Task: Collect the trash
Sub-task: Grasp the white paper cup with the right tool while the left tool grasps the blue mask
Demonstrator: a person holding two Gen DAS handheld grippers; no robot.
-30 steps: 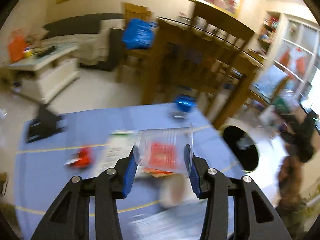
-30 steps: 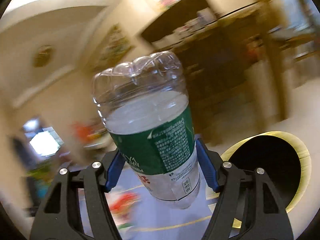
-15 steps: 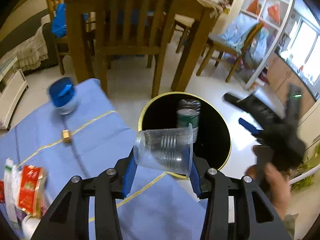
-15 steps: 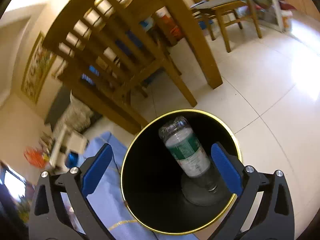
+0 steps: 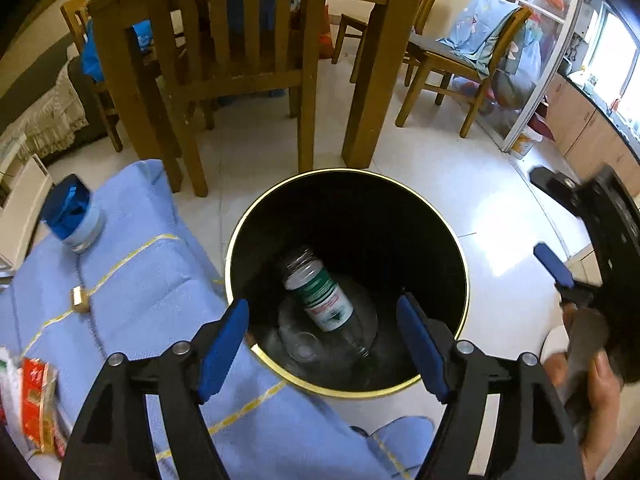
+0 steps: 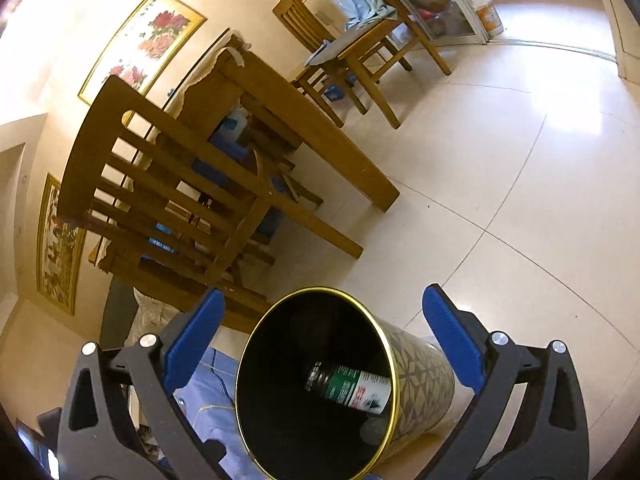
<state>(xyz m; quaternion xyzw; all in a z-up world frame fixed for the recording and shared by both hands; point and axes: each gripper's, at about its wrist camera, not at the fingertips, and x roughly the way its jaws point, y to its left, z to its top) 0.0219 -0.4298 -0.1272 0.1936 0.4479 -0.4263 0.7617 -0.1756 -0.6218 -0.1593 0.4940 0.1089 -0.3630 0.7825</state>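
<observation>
A black bin with a gold rim (image 5: 240, 232) (image 6: 384, 336) stands on the floor beside the blue-clothed table (image 5: 140, 280). Inside lie a green-labelled plastic bottle (image 5: 320, 296) (image 6: 352, 388) and a clear plastic cup (image 5: 302, 346). My left gripper (image 5: 324, 344) hangs over the bin's near rim, its jaws opening with nothing between them. My right gripper (image 6: 320, 348) is open and empty, above and beside the bin; in the left wrist view it shows at the right edge, held by a hand (image 5: 592, 392). Red snack wrappers (image 5: 36, 396) lie on the table at the left.
A blue-capped jar (image 5: 70, 216) and a small gold block (image 5: 79, 299) sit on the cloth. Wooden chairs (image 5: 224, 52) and a dining table (image 6: 288, 112) stand just behind the bin. The tiled floor (image 6: 520, 200) stretches to the right.
The left gripper swung from the table to above the bin and let go of the clear cup, which now lies inside. The right gripper dropped the bottle into the bin and drew back.
</observation>
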